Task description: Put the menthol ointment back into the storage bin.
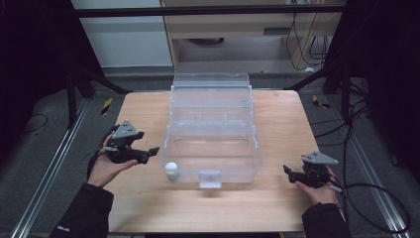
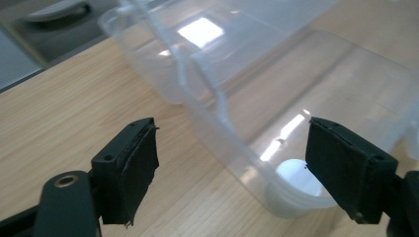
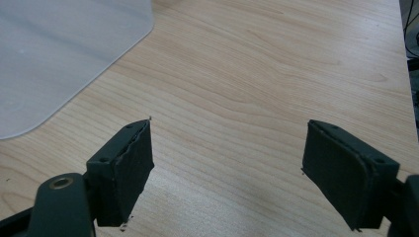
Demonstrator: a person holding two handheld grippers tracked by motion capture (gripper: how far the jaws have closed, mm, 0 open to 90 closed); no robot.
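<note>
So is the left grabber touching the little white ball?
Apart. In the high view the left gripper sits short of the white ball; the left gripper view shows the ball behind the clear bin wall, pads bare.

A ball [image 1: 171, 169] lies in the bin's [image 1: 213, 106] near-left corner on the table [image 1: 287, 198].

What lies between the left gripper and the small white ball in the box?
In the high view, bare wooden table and the clear plastic box's wall separate left gripper from white ball.
</note>
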